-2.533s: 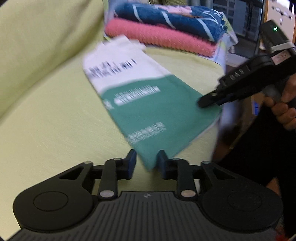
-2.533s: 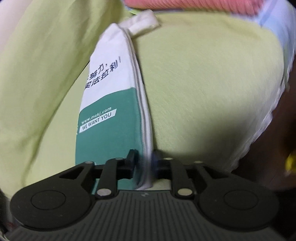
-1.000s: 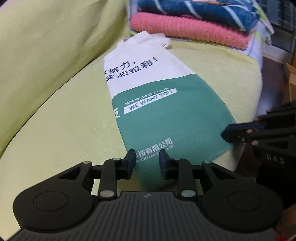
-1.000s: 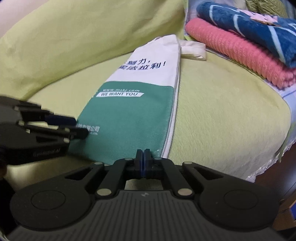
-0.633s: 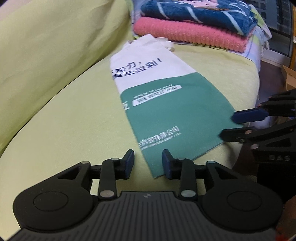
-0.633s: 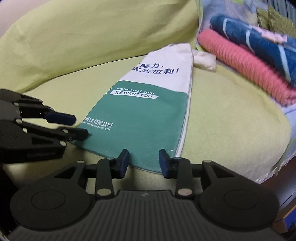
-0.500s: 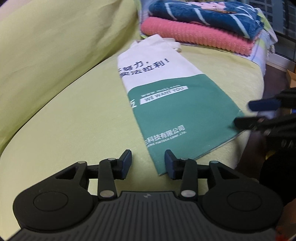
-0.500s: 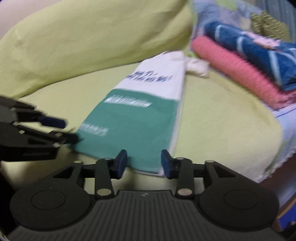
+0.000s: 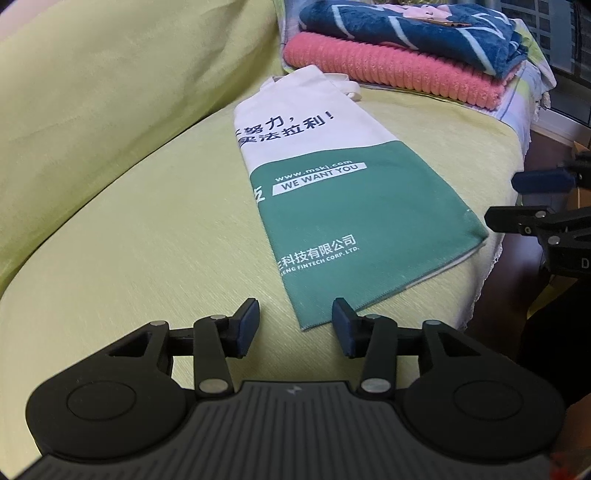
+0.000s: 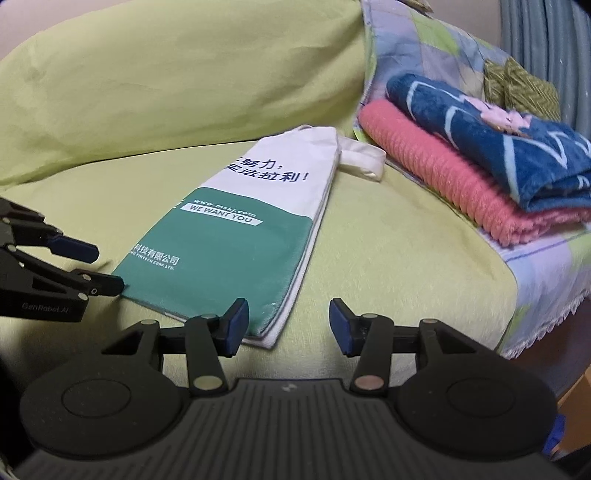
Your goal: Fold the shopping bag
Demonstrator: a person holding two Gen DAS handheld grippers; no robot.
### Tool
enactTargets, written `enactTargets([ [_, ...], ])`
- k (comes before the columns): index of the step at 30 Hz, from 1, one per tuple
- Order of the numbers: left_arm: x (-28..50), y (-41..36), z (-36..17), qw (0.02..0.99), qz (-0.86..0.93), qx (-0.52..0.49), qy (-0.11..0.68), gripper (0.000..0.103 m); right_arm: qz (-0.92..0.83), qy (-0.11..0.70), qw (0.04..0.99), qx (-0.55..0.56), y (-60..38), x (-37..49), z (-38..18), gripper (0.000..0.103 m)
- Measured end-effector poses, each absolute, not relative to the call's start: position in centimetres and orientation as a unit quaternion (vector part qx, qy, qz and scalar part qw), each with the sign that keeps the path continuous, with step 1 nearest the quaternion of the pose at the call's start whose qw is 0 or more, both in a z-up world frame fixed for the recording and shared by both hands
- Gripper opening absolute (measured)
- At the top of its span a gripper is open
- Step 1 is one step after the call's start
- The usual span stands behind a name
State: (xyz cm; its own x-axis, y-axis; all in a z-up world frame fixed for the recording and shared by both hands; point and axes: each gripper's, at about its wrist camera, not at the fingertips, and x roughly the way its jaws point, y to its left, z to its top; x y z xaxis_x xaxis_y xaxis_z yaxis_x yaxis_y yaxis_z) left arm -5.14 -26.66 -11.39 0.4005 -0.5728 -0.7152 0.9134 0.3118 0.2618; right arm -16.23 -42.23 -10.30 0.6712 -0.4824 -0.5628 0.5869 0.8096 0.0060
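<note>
The white and green shopping bag (image 9: 332, 192) lies flat, folded lengthwise into a narrow strip, on the yellow-green sofa seat (image 9: 147, 240); its white handle (image 10: 364, 157) sticks out at the far end. My left gripper (image 9: 295, 325) is open and empty, just short of the bag's near green corner. My right gripper (image 10: 284, 321) is open and empty, beside the bag's other near corner (image 10: 266, 332). Each gripper shows in the other's view: the right one (image 9: 524, 199) off the seat's right edge, the left one (image 10: 99, 267) at the bag's left corner.
A stack of folded towels, pink (image 9: 391, 70) under dark blue (image 9: 406, 22), sits at the far end of the seat on a patchwork cloth (image 10: 546, 280). The sofa backrest (image 10: 166, 74) rises along the left. The seat's front edge drops off at the right (image 9: 491, 258).
Both grippers let go of the bag, opened wide and pulled back slightly. The bag, earlier held up and blurred, now rests flat on the seat.
</note>
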Motion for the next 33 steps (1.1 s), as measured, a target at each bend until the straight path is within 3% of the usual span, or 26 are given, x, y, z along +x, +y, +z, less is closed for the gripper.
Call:
enactTargets([
  [5,-7.5,-25.1,-11.2,0.736,-0.526,0.399,0.148,0.051,-0.251,0.280,0.926,-0.023,-40.1,-15.9,-8.9,0.046],
  [8,-9.0,-24.6,-12.1,0.691,-0.538,0.478,0.069,0.051,-0.210,0.291,0.923,-0.141,-38.4,-15.5,-8.7,0.052],
  [15,-9.9,-23.9,-16.2,0.570,-0.523,0.625,-0.098,0.051,-0.121,0.340,0.866,-0.346,-36.7,-14.3,-12.0,0.050],
  [20,-9.3,-23.6,-18.0,0.522,-0.532,0.644,-0.171,0.051,-0.092,0.358,0.824,-0.430,-36.9,-14.1,-14.9,0.043],
  [28,-7.8,-22.5,-20.2,0.486,-0.532,0.642,-0.262,0.046,-0.064,0.340,0.792,-0.503,-38.0,-14.4,-17.6,0.042],
  [30,-7.5,-22.3,-20.4,0.485,-0.535,0.636,-0.273,0.045,-0.060,0.327,0.794,-0.508,-38.1,-14.5,-17.8,0.035],
  [31,-7.4,-22.3,-20.5,0.485,-0.537,0.632,-0.276,0.044,-0.059,0.320,0.796,-0.511,-38.1,-14.6,-18.0,0.027],
  [33,-7.1,-22.4,-20.5,0.484,-0.543,0.627,-0.279,0.041,-0.055,0.307,0.798,-0.516,-38.3,-14.8,-18.2,0.023],
])
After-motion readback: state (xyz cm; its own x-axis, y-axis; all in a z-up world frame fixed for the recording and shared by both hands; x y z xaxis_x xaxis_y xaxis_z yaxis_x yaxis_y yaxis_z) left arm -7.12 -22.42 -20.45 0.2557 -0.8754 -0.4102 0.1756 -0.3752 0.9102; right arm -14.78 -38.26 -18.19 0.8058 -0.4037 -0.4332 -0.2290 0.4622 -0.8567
